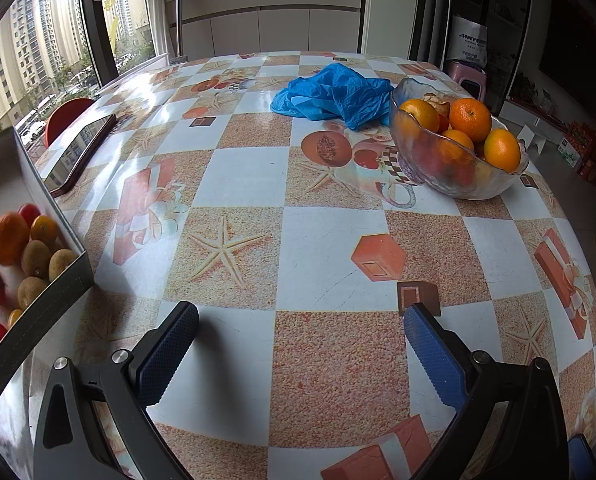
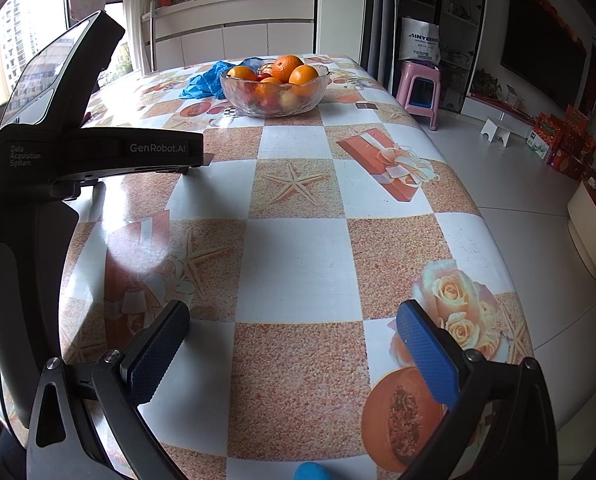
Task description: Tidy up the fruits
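A clear glass bowl (image 1: 458, 176) holding several oranges (image 1: 470, 118) and some red fruit stands at the far right of the table in the left wrist view. The same bowl (image 2: 272, 102) appears far ahead in the right wrist view. A box (image 1: 30, 260) printed with fruit pictures stands at the left edge. My left gripper (image 1: 300, 316) hovers open over the tablecloth, well short of the bowl, with nothing between its fingers. My right gripper (image 2: 294, 316) is also open and empty, near the table's front edge. The left gripper's black body (image 2: 58, 140) fills the left of the right wrist view.
A crumpled blue plastic bag (image 1: 334, 94) lies behind the bowl. A phone (image 1: 80, 152) rests at the table's left side, near a red chair back (image 1: 68, 118). A pink stool (image 2: 418, 90) and stacked red boxes (image 2: 562, 144) stand on the floor to the right.
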The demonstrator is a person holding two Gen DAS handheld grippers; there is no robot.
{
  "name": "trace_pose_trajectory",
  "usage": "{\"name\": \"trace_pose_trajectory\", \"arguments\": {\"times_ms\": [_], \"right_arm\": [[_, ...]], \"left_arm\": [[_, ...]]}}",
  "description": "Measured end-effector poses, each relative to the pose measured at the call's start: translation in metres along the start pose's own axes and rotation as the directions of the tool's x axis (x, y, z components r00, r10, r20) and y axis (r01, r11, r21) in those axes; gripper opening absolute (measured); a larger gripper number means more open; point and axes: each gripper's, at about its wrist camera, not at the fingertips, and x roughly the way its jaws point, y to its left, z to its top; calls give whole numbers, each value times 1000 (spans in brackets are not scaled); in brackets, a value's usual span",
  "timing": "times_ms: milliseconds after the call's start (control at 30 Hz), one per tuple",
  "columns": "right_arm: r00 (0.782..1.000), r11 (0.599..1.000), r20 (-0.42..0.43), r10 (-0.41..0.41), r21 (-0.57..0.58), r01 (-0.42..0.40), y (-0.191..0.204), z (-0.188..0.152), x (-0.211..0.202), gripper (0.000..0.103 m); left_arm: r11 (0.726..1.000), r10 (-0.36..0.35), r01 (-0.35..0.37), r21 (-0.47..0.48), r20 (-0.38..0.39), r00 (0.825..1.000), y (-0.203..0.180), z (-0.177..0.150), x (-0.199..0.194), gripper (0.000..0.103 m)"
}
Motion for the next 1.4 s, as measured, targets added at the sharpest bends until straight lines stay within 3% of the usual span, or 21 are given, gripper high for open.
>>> {"name": "trace_pose_trajectory", "arguments": {"times_ms": [400,1400], "right_arm": [[996,994,-53,-73,72,77,12,4,-2,103],[998,995,-35,-51,79,54,18,6,1,103]], "left_arm": [[1000,0,0,0,0,1000,0,0,0,103],[1000,1,-1,-1,0,1000,-1,0,0,103]]}}
